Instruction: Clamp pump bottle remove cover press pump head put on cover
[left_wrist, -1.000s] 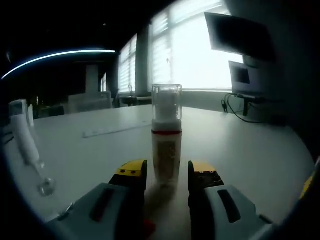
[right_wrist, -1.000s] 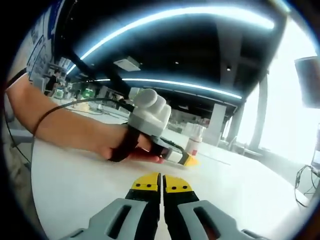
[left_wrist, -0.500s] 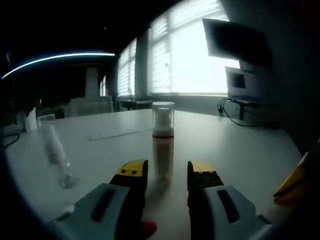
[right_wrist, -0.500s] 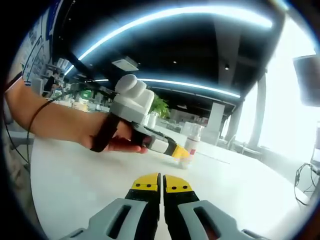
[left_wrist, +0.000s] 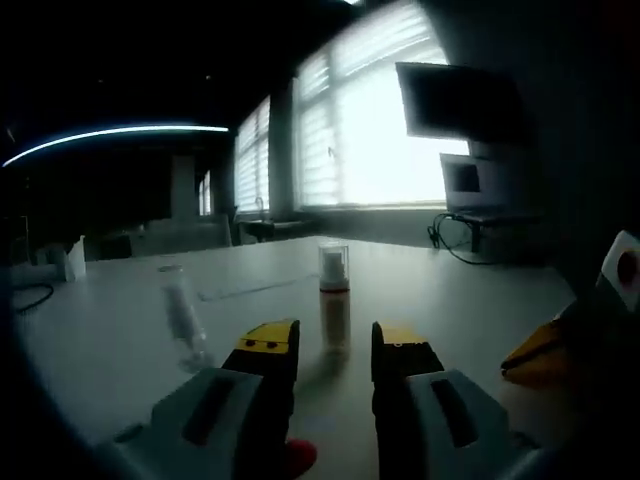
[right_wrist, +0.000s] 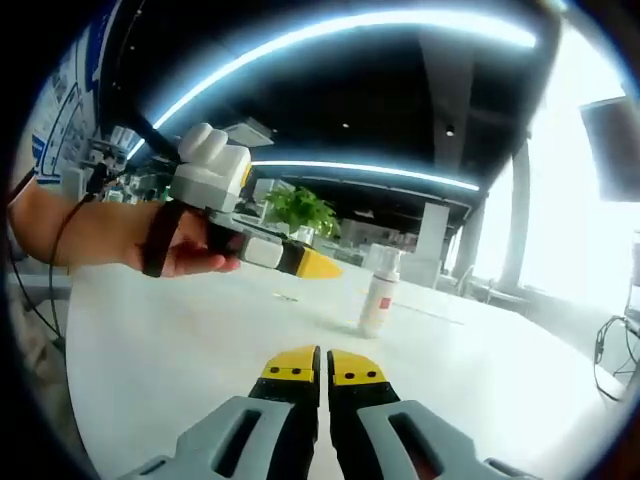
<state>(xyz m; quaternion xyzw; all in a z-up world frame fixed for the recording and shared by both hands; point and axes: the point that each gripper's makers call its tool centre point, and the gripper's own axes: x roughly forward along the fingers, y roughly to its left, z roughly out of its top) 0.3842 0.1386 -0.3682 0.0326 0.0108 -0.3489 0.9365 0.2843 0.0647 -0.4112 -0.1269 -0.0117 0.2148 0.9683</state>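
Observation:
The pump bottle (left_wrist: 334, 302) stands upright on the white table (left_wrist: 470, 300), a clear cover (left_wrist: 333, 264) over its head and a red band below it. My left gripper (left_wrist: 331, 346) is open some way back from it, with nothing between the jaws. In the right gripper view the same bottle (right_wrist: 377, 297) stands mid-table, and a hand holds the left gripper (right_wrist: 318, 265) raised above the table to the bottle's left. My right gripper (right_wrist: 325, 366) is shut on nothing, low over the table (right_wrist: 170, 350). Its yellow tip (left_wrist: 540, 350) shows at the right edge.
A slim clear container (left_wrist: 180, 318), blurred, stands left of the pump bottle. A monitor (left_wrist: 460, 100) and cables (left_wrist: 452, 230) sit at the table's far right by bright windows. A green plant (right_wrist: 300, 210) is in the background. A person's forearm (right_wrist: 90, 235) reaches in from the left.
My left gripper has drawn back from the pump bottle and risen off the table, still open. The bottle stays put. The right gripper stays shut and hardly moves.

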